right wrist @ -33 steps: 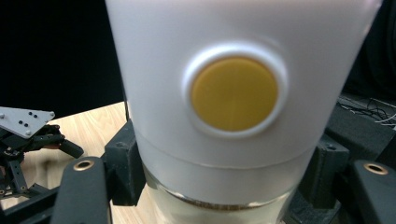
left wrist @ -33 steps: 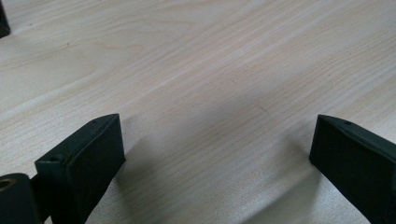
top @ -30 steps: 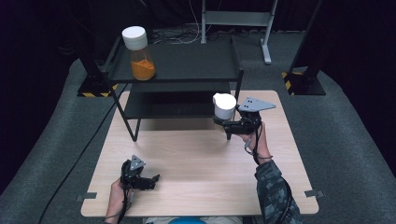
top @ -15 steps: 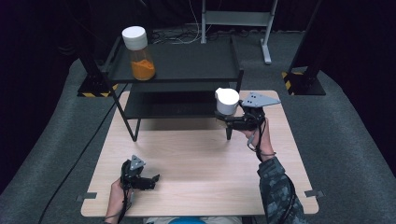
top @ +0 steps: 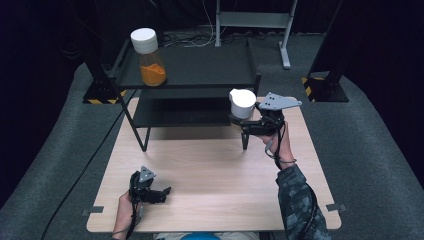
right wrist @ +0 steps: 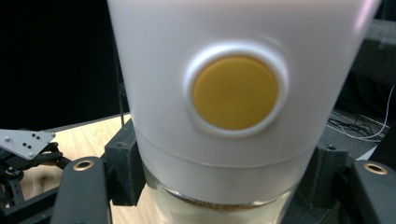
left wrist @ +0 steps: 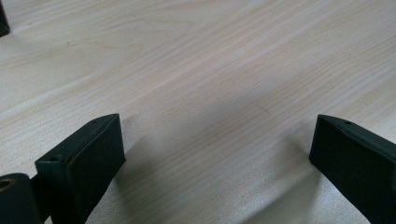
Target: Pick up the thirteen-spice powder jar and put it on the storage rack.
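My right gripper (top: pixel 244 121) is shut on a glass jar with a white lid (top: pixel 242 102) and holds it in the air by the front right corner of the black shelf rack (top: pixel 200 65). In the right gripper view the jar's lid (right wrist: pixel 233 93) carries a round yellow disc, and a black finger (right wrist: pixel 123 168) presses on each side of the glass below it. A second jar (top: pixel 147 57), white-lidded and part full of orange powder, stands on the rack's top shelf at the left. My left gripper (top: pixel 164 192) rests open and holds nothing on the wooden table (left wrist: pixel 210 56).
The rack stands on the far half of the table (top: pixel 210 170), with a lower shelf (top: pixel 180 112) under the top one. Grey carpet surrounds the table. A metal stand (top: pixel 285 30) and cables lie behind the rack. The left gripper (right wrist: pixel 23 149) appears low at the left of the right gripper view.
My right gripper has lifted the white-lidded jar slightly higher beside the rack's corner. The left gripper has not moved.
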